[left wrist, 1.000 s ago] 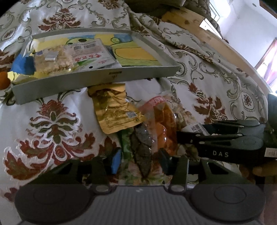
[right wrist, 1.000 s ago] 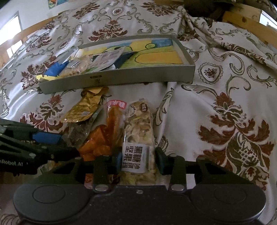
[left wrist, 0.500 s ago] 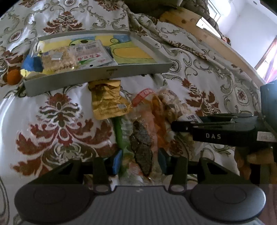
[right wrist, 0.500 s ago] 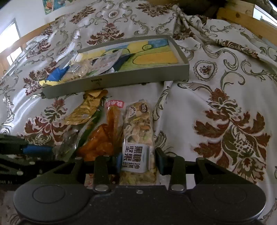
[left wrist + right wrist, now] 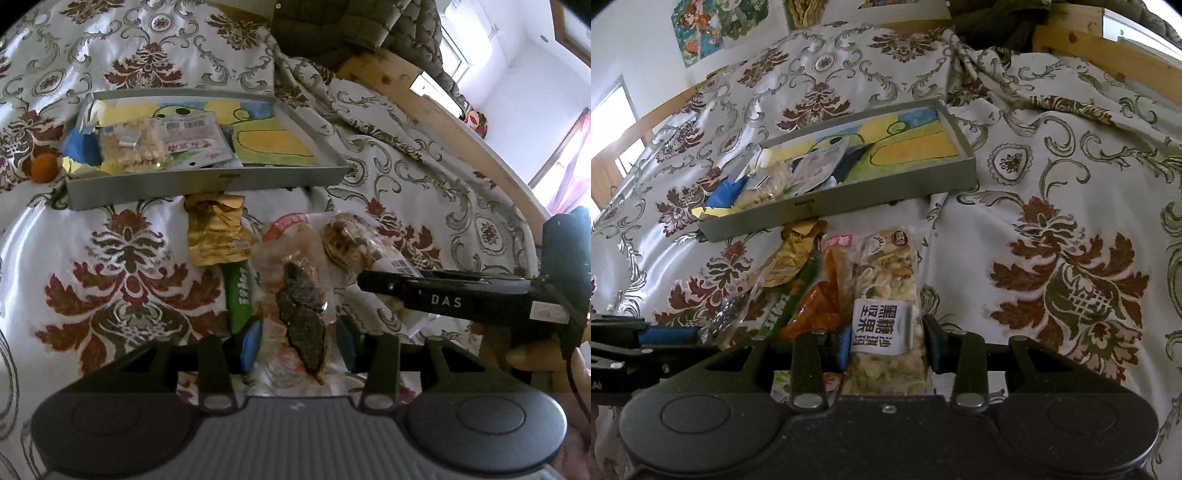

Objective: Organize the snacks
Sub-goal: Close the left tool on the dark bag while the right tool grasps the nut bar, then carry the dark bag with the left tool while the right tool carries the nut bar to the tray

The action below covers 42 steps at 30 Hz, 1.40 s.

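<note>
My left gripper (image 5: 298, 343) is shut on a clear packet of dark dried snack (image 5: 303, 314), held a little above the bed. My right gripper (image 5: 888, 347) is shut on a long nut bar packet (image 5: 886, 291) with a white label. The nut bar packet (image 5: 354, 240) and the right gripper (image 5: 369, 281) also show at the right of the left wrist view. Left on the bedspread are a gold packet (image 5: 218, 236), a green packet (image 5: 240, 291) and an orange packet (image 5: 820, 302). Beyond them sits the grey tray (image 5: 207, 181) (image 5: 842, 203), with several snack packets (image 5: 162, 144) in its left half.
An orange fruit (image 5: 44, 168) lies by the tray's left end. The patterned bedspread (image 5: 1063, 280) lies in folds around the tray. A wooden bed rail (image 5: 443, 122) runs along the far right, with a dark blanket (image 5: 332, 29) heaped behind the tray.
Both grippers have risen and drawn back from the tray, each carrying its packet. The green packet under the dark snack packet has come into view.
</note>
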Motion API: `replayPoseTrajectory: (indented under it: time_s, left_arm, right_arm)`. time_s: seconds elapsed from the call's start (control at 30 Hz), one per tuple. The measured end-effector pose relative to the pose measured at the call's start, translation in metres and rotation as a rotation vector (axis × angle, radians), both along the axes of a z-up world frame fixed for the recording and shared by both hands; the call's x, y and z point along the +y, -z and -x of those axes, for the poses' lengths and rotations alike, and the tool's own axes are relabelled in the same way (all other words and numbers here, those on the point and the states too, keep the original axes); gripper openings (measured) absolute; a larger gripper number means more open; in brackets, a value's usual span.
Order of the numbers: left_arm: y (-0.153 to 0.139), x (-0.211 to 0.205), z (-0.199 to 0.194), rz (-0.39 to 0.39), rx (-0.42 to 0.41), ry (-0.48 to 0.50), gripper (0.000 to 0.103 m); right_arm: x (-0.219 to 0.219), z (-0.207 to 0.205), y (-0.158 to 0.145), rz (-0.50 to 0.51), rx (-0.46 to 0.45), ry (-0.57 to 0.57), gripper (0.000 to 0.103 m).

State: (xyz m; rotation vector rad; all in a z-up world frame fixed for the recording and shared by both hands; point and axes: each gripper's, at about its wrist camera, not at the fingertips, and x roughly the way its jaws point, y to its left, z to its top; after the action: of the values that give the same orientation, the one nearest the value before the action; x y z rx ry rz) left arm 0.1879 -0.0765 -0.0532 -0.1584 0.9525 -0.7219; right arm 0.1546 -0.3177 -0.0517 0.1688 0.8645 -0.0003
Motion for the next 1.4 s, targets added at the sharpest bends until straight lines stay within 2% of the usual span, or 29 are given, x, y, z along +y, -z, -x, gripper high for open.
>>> replayPoseTrajectory:
  time_s: [0.3, 0.5, 0.63, 0.73, 0.83, 0.97, 1.2, 1.4]
  left_arm:
    - [-0.018, 0.006, 0.018, 0.083, -0.049, -0.038, 0.048]
    - [-0.028, 0.006, 0.017, 0.072, -0.111, -0.073, 0.048]
    - [-0.038, 0.008, 0.005, 0.078, -0.147, -0.108, 0.048]
    - [-0.049, 0.007, -0.017, 0.091, -0.156, -0.134, 0.049]
    - [-0.061, 0.005, -0.044, 0.082, -0.204, -0.163, 0.049]
    - [-0.063, 0.001, -0.09, 0.093, -0.229, -0.224, 0.049]
    - [-0.037, -0.015, -0.165, 0.081, -0.247, -0.274, 0.049]
    - [-0.009, -0.029, -0.216, 0.069, -0.211, -0.299, 0.049]
  right_arm:
    - [-0.005, 0.012, -0.014, -0.038, -0.069, 0.01, 0.04]
    - [-0.003, 0.014, -0.02, -0.036, -0.111, 0.011, 0.04]
    - [-0.002, 0.012, -0.029, -0.041, -0.172, 0.009, 0.04]
    - [-0.001, -0.003, -0.038, -0.053, -0.223, 0.007, 0.04]
    - [0.002, -0.027, -0.046, -0.049, -0.257, -0.006, 0.04]
    - [0.005, -0.067, -0.048, -0.048, -0.301, -0.013, 0.04]
    - [-0.003, -0.14, -0.029, -0.073, -0.331, 0.029, 0.04]
    - [-0.014, -0.185, -0.005, -0.084, -0.326, 0.072, 0.04]
